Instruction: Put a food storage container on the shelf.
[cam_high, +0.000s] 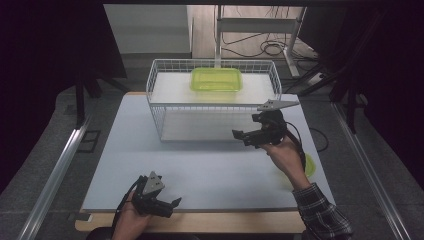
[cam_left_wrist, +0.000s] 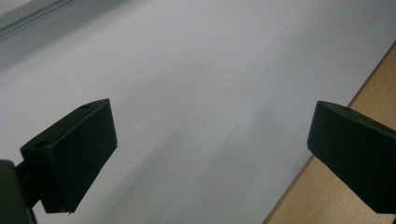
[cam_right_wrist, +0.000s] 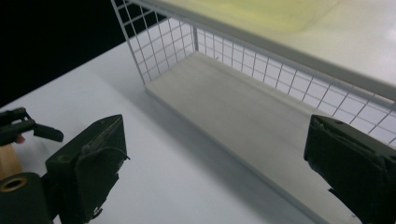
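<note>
Wire basket (cam_high: 161, 95): white mesh, standing at the far middle of the bench (cam_high: 125, 150), with two flat shelves, a lower one at bench level and an upper one level with the rim. Green container (cam_high: 216, 79): translucent, rectangular, lying on the upper shelf toward its far side. Lower shelf (cam_right_wrist: 243, 112): bare, its open near edge facing the person.

Right tongs (cam_high: 243, 136): held above the bench just near the basket's right front corner, pointing left; jaws wide apart, nothing between them. Left tongs (cam_high: 172, 204): held low at the near left edge of the bench, pointing right; jaws wide apart, nothing between them, well apart from the basket.

Green round item (cam_high: 311, 165): at the near right of the bench, partly hidden behind the right forearm; cannot tell what it is.

Open room: a broad bare stretch of white bench surface between the basket and the near edge; a wooden strip (cam_left_wrist: 369, 93) runs along that near edge. No legible writing or labels on any item.
</note>
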